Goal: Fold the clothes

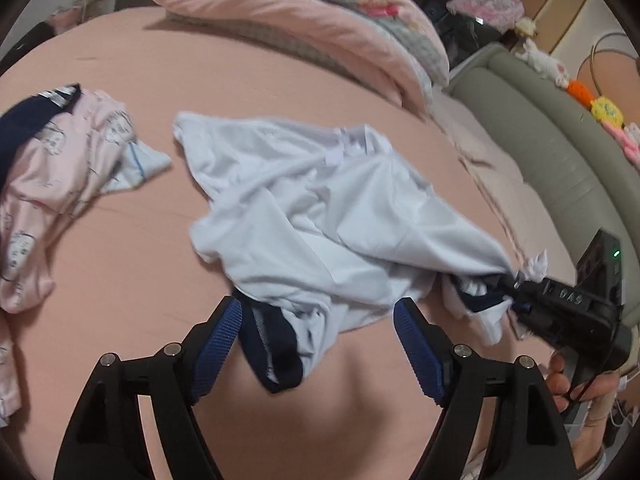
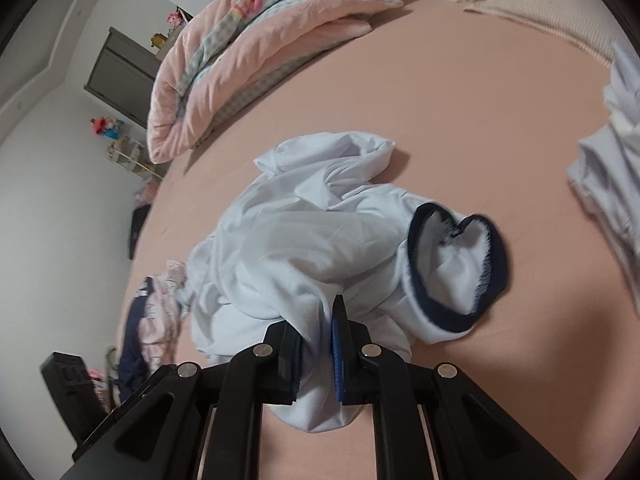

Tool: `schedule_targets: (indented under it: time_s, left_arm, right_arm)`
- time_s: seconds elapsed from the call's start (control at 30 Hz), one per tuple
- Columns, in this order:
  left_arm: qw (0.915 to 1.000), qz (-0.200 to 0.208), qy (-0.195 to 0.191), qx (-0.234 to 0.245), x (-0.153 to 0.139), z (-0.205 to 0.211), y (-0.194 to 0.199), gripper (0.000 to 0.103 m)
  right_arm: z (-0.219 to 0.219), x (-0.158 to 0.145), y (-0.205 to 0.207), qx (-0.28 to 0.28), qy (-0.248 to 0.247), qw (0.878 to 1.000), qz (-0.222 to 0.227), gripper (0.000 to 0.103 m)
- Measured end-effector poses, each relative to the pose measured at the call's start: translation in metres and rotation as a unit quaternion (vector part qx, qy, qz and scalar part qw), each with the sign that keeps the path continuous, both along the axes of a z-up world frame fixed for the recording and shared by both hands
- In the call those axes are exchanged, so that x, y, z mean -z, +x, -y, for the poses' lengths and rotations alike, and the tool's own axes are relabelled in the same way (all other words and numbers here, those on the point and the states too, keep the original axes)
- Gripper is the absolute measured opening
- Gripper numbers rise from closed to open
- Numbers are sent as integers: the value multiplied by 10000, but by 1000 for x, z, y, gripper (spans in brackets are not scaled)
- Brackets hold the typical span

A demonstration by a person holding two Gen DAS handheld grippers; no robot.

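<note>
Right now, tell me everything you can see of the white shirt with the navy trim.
The white shirt is thin, soft-looking fabric, crumpled and unfolded on the pink bed sheet. Its sleeve cuff is edged in navy and gapes open. A white label shows at the neckline. The right gripper is shut on a bunched fold of it. The left gripper is open, its fingers astride the navy-trimmed near edge, gripping nothing.

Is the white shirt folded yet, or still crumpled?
Crumpled. The shirt lies bunched on the bed, no neat folds; the right gripper pinches one part.
</note>
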State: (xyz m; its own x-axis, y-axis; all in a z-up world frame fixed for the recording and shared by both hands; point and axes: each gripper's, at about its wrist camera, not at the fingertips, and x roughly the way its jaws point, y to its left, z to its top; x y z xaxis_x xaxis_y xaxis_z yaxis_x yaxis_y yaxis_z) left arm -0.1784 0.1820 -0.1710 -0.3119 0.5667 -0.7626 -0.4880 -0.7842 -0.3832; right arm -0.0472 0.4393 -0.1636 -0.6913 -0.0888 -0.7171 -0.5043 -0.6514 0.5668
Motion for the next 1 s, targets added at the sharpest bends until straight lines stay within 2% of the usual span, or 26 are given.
schedule_targets:
  time_s: [0.13,0.3,0.4,0.43,0.5,0.53,0.57,0.67,0.77,0.87,1.0]
  left_arm:
    - [9989,-88,-431,160,15,-18,1,78]
    - [9950,-340,-828,432,36,-39,9,75]
    - [9863,-1024,-1219,424,40,-49,21,53]
    - [9844,-1138,-1271,440,42,-51,23,45]
    - [9829,-1196,-1338,413,48,-55,22,41]
    - [9818,-1287,-1340,388,47,-56,24,36]
    - [9812,-1353,-1318,385,46,-55,25,22]
    - [9823,-1396,-1232,202,42,-48,23,10]
    - [9870,-1243,-1022,62,39,-38,16,8]
    - [9853,-1319,-1083,-104,31,-29,17,7]
    - [9871,-1269,-879,-417,19,-6,9,7]
  right_arm:
    - [-3,-2,2,50,233,9997,99,10]
    - [-13,1,8,206,172,9996,114,10]
    - [-19,2,10,292,169,9994,97,10]
    - [-21,2,10,321,167,9993,91,10]
    - [-22,1,11,325,221,9992,77,10]
    - [-22,0,10,319,256,9991,69,10]
    - [-21,-1,10,313,292,9991,62,10]
    - [-21,-4,10,294,398,9988,38,10]
    - [-20,-6,9,275,504,9983,15,10]
    - [-18,-10,9,251,640,9976,-9,10]
    - [-16,-18,10,241,906,9955,-100,10]
